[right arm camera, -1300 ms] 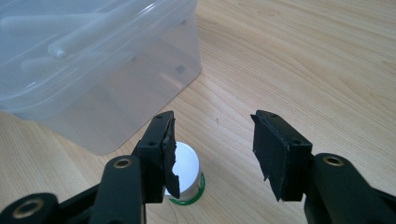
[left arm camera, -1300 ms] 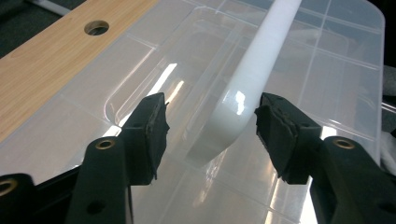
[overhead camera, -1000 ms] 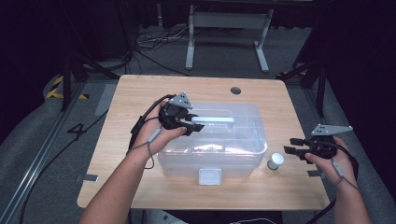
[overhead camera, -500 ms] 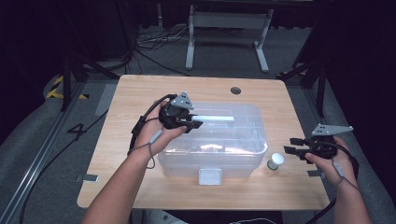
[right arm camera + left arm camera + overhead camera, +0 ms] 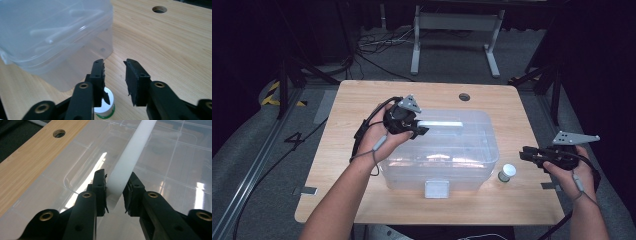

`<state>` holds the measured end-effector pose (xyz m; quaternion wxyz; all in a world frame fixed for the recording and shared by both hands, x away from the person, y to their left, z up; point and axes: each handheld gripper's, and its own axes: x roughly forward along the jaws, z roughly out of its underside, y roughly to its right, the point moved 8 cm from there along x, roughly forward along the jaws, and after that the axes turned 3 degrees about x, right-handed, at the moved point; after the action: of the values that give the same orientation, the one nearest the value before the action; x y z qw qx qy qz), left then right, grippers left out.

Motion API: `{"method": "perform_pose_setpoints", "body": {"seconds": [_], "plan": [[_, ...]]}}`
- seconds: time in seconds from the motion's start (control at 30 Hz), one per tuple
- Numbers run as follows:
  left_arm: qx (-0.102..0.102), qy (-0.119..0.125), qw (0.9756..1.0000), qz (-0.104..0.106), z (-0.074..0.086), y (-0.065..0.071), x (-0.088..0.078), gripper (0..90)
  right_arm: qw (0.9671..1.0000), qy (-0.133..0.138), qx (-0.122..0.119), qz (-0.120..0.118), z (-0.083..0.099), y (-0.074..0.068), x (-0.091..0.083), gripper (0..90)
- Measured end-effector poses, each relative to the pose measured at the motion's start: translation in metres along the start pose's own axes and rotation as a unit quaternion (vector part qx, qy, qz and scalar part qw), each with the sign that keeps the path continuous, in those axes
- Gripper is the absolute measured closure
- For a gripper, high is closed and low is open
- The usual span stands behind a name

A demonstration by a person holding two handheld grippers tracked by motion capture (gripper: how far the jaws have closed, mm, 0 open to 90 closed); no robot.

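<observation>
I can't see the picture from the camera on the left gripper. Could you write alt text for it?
The left gripper has its two black jaws closed around the white bar handle on the lid of a clear plastic box; the jaws have just been closing on it. To the left runs a strip of the wooden table with a round hole.

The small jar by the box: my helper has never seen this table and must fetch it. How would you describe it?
Start at the wooden table and find the big clear plastic box in its middle. Just off the box's near right corner, in front of the right claw, stands the small jar. It is a short, round thing with a white top, the only small loose thing there.
</observation>
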<state>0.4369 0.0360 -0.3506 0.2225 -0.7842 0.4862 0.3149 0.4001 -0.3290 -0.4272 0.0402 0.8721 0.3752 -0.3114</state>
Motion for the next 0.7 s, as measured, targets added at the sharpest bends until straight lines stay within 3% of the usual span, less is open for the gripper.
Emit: {"method": "perform_pose_setpoints", "body": {"seconds": [0.2,0.27,0.37,0.5,0.7], "plan": [[-0.004,-0.017,0.9998,0.001,-0.006,-0.004,-0.002,74.1,0.9996,0.003,-0.009,-0.028,-0.005,-0.014,-0.004,86.9],[-0.006,-0.019,0.9998,0.005,-0.008,-0.007,-0.003,74.1,0.9987,0.007,-0.009,-0.05,-0.008,-0.022,-0.005,89.5],[-0.008,-0.016,0.9998,0.006,-0.011,-0.011,-0.004,74.0,0.9969,0.007,-0.019,-0.076,-0.011,-0.034,-0.005,89.8],[-0.014,-0.015,0.9998,0.008,-0.014,-0.015,-0.004,74.0,0.9921,-0.002,-0.047,-0.116,-0.014,-0.054,0.0,89.7],[-0.018,-0.021,0.9995,0.014,-0.018,-0.019,-0.005,73.9,0.9884,-0.018,-0.066,-0.136,-0.013,-0.068,0.01,89.8]]}}
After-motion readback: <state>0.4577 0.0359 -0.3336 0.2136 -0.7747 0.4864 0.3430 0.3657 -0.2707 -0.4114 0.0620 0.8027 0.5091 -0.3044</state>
